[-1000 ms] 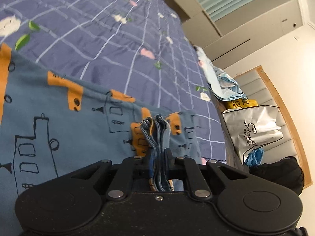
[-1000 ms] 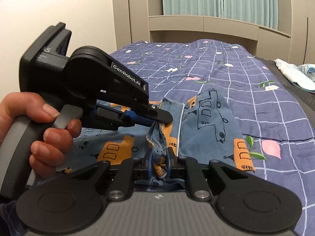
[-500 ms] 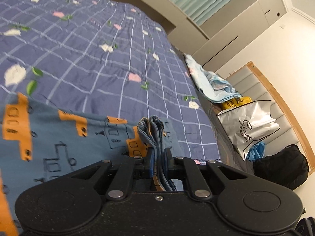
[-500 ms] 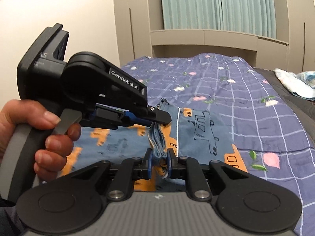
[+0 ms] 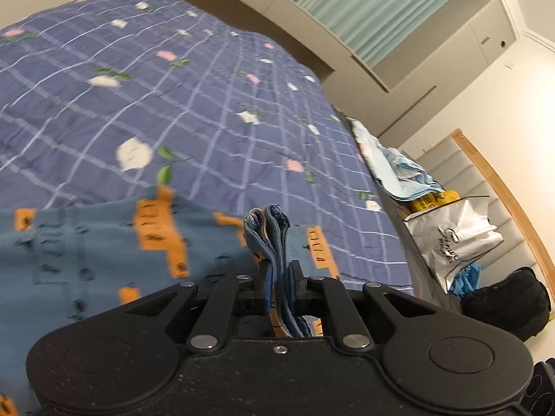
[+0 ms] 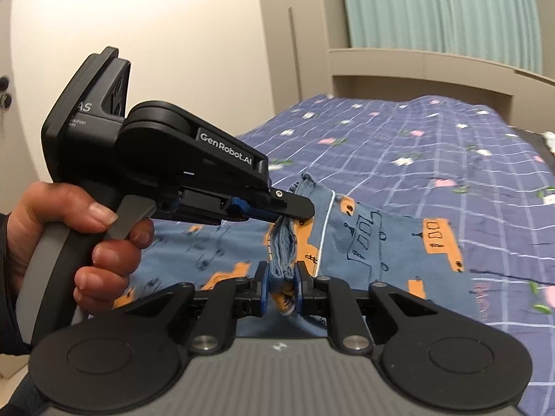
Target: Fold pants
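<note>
The pants (image 5: 104, 242) are blue with orange blocks and black line drawings, and they spread over the bed. My left gripper (image 5: 278, 274) is shut on a bunched edge of the pants, whose folded layers stick up between the pads. In the right wrist view the pants (image 6: 374, 242) lie ahead, and my right gripper (image 6: 281, 277) is shut on another bunch of the same edge. The left gripper (image 6: 295, 208) sits just above and left of it, held by a hand (image 6: 86, 242). Both grips lift the cloth off the bed.
The bed has a purple checked cover (image 5: 156, 104) with small flowers. Right of the bed are a light blue cloth pile (image 5: 399, 170), a white plastic bag (image 5: 454, 239) and a black bag (image 5: 510, 298). A curtain (image 6: 444, 17) and a headboard shelf stand at the far end.
Both grippers rose and drew back with the pants edge still held. More of the bed cover and the far wall show, and less of the pants fills the left wrist view.
</note>
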`<state>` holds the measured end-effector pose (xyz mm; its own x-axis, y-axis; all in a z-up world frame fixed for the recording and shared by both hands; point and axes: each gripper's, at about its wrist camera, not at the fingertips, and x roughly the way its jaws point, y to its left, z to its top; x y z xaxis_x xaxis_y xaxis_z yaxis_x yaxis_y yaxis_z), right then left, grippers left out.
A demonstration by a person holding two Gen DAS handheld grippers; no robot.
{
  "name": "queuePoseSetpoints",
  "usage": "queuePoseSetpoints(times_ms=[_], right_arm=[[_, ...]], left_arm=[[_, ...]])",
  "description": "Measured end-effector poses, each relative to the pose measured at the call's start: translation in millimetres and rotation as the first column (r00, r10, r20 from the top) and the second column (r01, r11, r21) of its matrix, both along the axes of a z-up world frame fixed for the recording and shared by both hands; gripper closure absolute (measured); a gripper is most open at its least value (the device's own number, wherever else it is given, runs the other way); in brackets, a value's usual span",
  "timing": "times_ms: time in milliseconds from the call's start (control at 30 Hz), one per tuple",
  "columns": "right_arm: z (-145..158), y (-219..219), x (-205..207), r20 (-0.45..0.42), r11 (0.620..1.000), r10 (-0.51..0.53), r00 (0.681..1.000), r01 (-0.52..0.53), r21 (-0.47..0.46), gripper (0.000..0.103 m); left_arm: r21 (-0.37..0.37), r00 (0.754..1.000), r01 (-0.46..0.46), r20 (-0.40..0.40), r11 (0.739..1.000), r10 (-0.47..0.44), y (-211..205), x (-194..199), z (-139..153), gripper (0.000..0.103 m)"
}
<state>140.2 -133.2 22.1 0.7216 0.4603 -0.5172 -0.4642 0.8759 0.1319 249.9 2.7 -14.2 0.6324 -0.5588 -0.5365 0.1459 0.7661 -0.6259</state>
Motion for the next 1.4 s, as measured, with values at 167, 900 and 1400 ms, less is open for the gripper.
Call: queuePoseSetpoints(times_ms=[167, 900, 1400], right_arm=[[-16, 21, 5, -0.049, 0.998, 0.04, 0.998, -0.042, -0.04, 0.086], [-30, -25, 16, -0.025, 0.993, -0.074, 0.997, 0.072, -0.089, 0.003], [-58, -68, 85, -0.017, 0.961, -0.165, 0.986, 0.157, -0.229, 0.0]], left_arm=[[-0.006, 0.998, -0.027, -0.057, 1.0, 0.027, 18, 0, -25, 0.093], [0.139, 0.975, -0.205, -0.058, 0.969, 0.215, 25, 2, -44, 0.015], [0.355, 0.972, -0.227, 0.034, 0.907, 0.23, -16, 1, -61, 0.004]])
